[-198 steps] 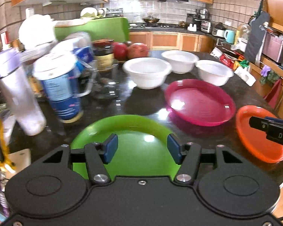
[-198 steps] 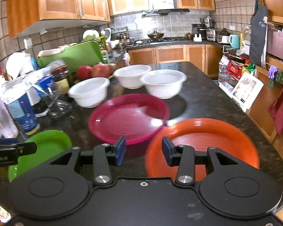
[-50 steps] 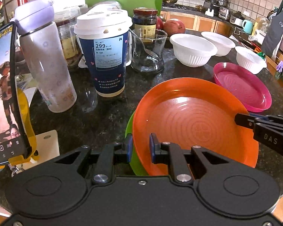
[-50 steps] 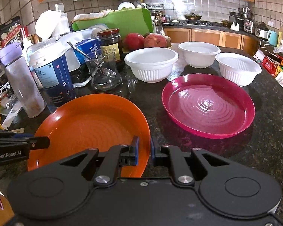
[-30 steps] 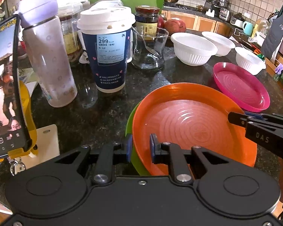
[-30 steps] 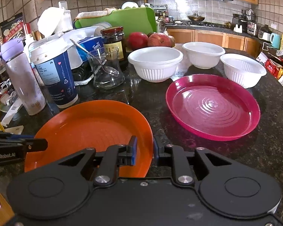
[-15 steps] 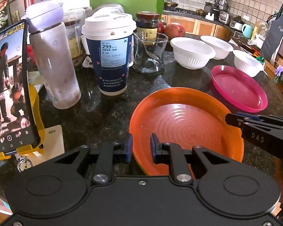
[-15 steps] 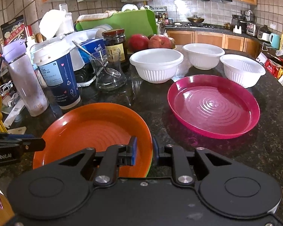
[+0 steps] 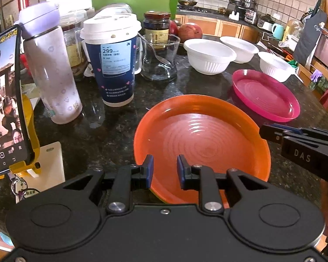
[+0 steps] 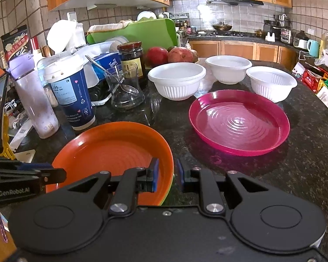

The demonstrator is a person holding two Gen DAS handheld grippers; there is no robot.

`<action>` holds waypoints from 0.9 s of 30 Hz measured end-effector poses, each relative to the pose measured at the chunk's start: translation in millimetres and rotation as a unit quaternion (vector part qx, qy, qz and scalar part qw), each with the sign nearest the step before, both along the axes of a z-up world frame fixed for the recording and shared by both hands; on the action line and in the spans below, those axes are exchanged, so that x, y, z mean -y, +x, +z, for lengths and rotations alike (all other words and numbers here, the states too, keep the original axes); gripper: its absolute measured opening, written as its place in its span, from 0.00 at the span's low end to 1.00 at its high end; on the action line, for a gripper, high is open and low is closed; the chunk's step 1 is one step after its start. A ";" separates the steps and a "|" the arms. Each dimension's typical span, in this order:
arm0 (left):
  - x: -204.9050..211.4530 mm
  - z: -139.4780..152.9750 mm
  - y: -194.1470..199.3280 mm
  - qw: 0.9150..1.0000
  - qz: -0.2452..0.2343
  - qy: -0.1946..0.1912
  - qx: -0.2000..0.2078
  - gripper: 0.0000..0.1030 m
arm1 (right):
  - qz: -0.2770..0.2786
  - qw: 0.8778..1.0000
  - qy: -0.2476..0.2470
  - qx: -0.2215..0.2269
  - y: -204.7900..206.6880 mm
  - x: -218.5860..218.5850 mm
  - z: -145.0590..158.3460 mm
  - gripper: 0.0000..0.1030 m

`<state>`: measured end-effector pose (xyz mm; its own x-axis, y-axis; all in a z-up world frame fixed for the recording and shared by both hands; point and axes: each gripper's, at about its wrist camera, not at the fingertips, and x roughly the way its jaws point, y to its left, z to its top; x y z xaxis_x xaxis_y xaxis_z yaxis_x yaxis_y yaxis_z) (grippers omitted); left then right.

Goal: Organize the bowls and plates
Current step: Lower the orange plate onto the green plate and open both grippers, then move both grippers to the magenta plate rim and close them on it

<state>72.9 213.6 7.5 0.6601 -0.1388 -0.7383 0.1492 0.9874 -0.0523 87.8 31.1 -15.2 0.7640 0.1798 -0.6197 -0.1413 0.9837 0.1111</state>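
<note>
Orange plate (image 9: 202, 137) sits at the near edge of the worktop (image 10: 306, 166), stacked on a green plate (image 10: 167, 194) of which only a thin sliver shows under its rim.

Left tongs (image 9: 163, 170): jaws parted, both blue pads above the orange plate's near rim, nothing between them. Contact with the rim — cannot tell.

Right tongs (image 10: 166, 174): jaws parted, straddling the orange plate's right rim, one pad inside the dish, the other outside; gap visible on both sides, no grip.

Pink plate (image 10: 239, 122) lies flat further in toward the right side, apart from the stack. Three white bowls (image 10: 177, 79) stand in a row behind it, upright, separate.

Left side of worktop: blue paper cup (image 9: 111, 59), lilac bottle (image 9: 49, 65), glass with spoon (image 9: 159, 57), dark jar (image 9: 157, 25), all upright. Phone on a yellow stand (image 9: 4, 100) at the left edge.
</note>
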 end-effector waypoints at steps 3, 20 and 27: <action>3.9 0.3 -2.3 1.000 -0.006 0.000 0.000 0.35 | -0.005 1.000 0.004 0.002 -5.7 3.4 0.8 0.20; 66.7 3.6 0.3 1.000 -0.029 0.008 0.001 0.48 | -0.051 0.999 0.010 0.011 -25.8 77.4 6.5 0.43; 104.7 5.5 12.0 1.000 -0.014 0.008 0.002 0.56 | -0.064 0.998 0.012 0.015 -15.1 128.3 9.5 0.50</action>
